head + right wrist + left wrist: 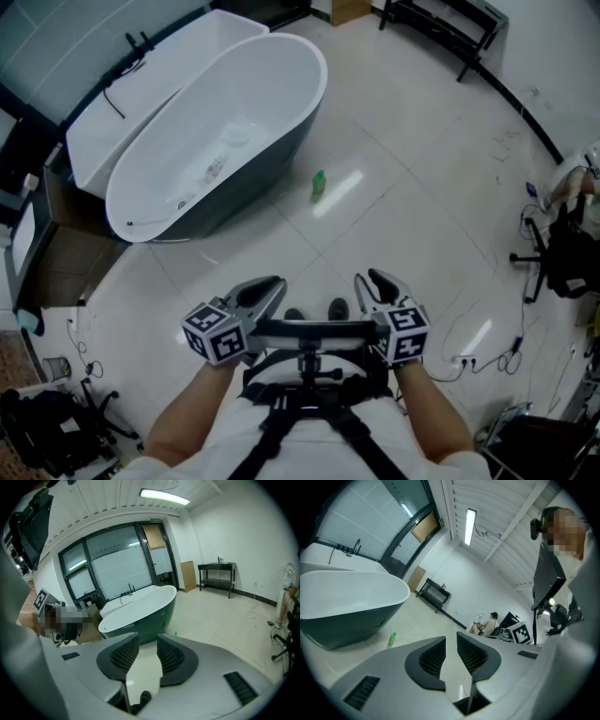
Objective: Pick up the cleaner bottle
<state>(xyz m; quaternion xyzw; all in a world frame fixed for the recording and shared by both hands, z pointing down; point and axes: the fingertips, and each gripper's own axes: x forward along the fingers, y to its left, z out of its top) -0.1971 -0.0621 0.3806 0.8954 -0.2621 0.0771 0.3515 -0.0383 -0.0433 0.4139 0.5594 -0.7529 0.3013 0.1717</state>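
Left tongs (277,283), right tongs (367,278) abreast, seemingly empty

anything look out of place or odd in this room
The small green cleaner bottle stands alone on the tiled floor beside the bathtub; it looks upright, with no spill visible. Loose cables also trail across the floor at the right.

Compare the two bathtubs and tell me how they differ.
The oval tub has a dark outer wall; the rear tub is white all over. The oval tub is rounded; the rear tub has straighter sides and corners. The green bottle stands on the floor beside the oval tub, away from the rear tub. Both tubs are white inside and lie side by side.
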